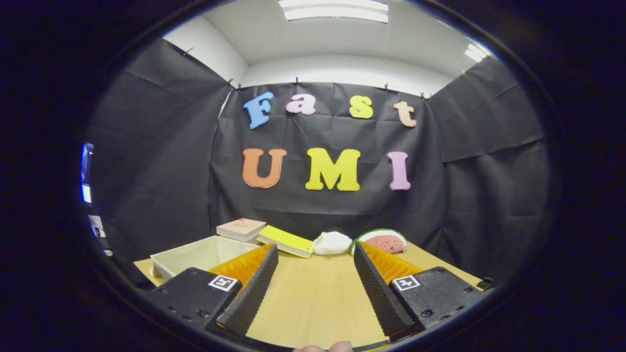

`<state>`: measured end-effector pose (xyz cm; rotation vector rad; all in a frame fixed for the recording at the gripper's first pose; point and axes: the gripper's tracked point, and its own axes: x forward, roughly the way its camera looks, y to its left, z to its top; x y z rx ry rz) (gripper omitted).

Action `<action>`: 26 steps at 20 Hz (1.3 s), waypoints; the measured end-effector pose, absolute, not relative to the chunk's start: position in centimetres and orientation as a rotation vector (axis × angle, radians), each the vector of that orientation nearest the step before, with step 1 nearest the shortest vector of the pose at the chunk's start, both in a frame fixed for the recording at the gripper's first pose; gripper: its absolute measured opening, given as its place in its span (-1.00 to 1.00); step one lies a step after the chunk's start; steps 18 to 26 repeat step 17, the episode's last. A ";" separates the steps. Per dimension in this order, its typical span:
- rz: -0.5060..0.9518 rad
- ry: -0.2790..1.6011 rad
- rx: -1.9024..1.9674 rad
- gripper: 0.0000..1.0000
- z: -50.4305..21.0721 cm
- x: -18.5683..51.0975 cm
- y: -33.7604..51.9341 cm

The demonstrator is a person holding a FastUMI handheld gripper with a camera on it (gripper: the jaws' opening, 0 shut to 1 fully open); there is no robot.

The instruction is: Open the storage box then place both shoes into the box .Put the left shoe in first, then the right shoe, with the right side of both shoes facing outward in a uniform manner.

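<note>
Above the wooden table (313, 298) the gripper (315, 259) is held with its fingers spread wide and nothing between them. Beyond the left finger an open, lidless pale box (195, 254) is seen, its visible interior bare. Farther back lie a book (241, 229), a yellow booklet (286, 241), a white plush (331, 243) and a watermelon-slice toy (384, 240). No shoes can be made out, so the step cannot be judged.
</note>
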<state>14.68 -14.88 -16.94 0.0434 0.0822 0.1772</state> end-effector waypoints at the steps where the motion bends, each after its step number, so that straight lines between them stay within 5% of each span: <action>1: 0.181 0.091 0.051 0.98 -17.1 14.9 -14.9; 26: 0.142 0.099 0.035 0.99 -18.1 14.5 -17.8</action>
